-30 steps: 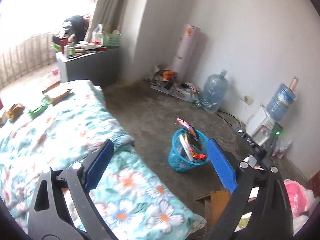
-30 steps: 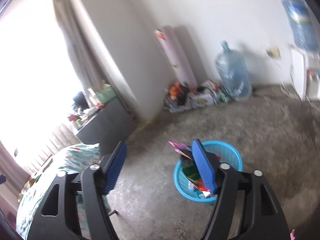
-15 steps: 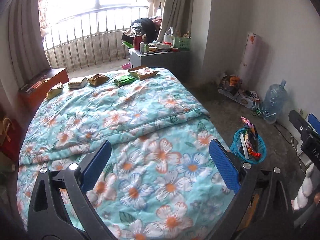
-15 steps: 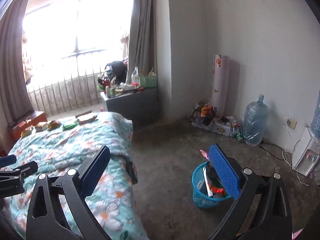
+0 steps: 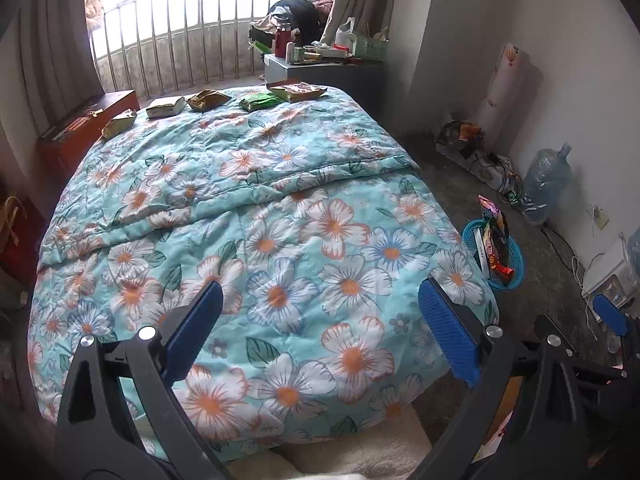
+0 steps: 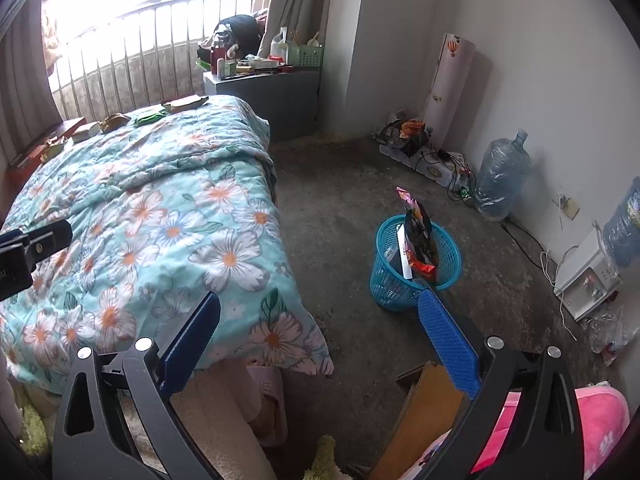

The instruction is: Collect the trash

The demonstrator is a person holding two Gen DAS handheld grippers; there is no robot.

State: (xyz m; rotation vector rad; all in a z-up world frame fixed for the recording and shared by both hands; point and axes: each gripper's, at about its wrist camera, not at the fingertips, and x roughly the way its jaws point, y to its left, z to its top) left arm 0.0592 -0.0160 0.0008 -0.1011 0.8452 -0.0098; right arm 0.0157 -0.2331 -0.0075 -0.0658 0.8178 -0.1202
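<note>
Several snack wrappers lie in a row at the far edge of the flowered bed (image 5: 280, 216): a yellow one (image 5: 119, 123), a pale one (image 5: 166, 106), a brown one (image 5: 209, 99), a green one (image 5: 259, 101) and a large flat one (image 5: 298, 91). They also show in the right wrist view (image 6: 148, 118). A blue basket (image 6: 416, 268) with wrappers in it stands on the floor right of the bed, also in the left wrist view (image 5: 496, 256). My left gripper (image 5: 320, 328) is open and empty above the bed's near end. My right gripper (image 6: 320, 336) is open and empty over the bed's corner.
A grey cabinet (image 6: 264, 92) with clutter stands past the bed by the window rail. A water bottle (image 6: 502, 176), a cable box and a dispenser (image 6: 588, 280) line the right wall. A wooden piece (image 6: 420, 416) and pink cloth (image 6: 600, 420) lie near my right gripper.
Both grippers have swung left and pulled back from the basket; the left one now faces the whole bed and the wrappers. Both stay open and empty.
</note>
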